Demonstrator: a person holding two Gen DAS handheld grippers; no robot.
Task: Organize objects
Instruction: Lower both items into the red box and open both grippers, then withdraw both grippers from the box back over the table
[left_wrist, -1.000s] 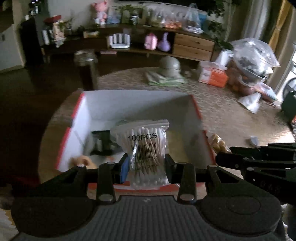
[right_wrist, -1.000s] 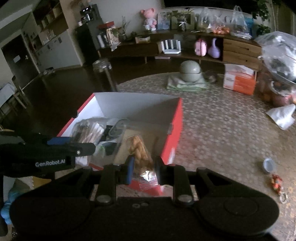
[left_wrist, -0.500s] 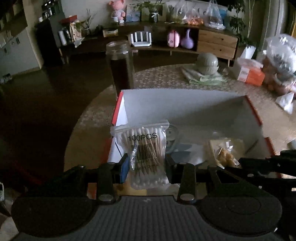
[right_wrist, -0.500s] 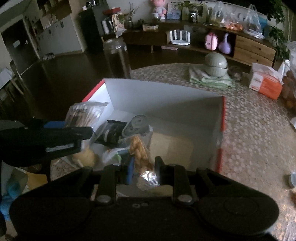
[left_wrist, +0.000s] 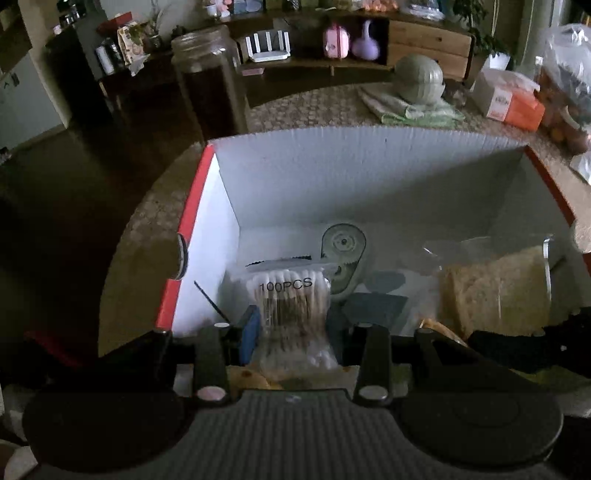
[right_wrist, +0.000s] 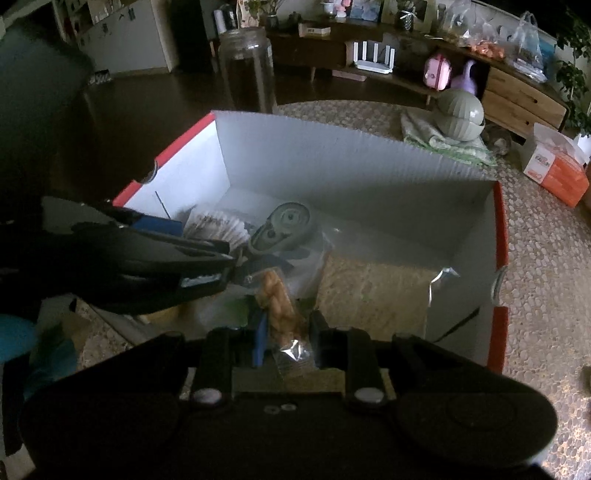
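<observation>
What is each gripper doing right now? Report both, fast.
Left gripper: closed on the bag of cotton swabs, over the box.
Right gripper: closed on the packaged twisted pastry, over the same box.

Both wrist views (close) over box (left_wrist: 332, 177)

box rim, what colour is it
Red, on the white corrugated box; clearest in the left wrist view.

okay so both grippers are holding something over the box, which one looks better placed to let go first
Probably the left. Its gripper holds the cotton swab bag low by the box's left wall. The right gripper holds its snack packet nearer the front edge.
</observation>
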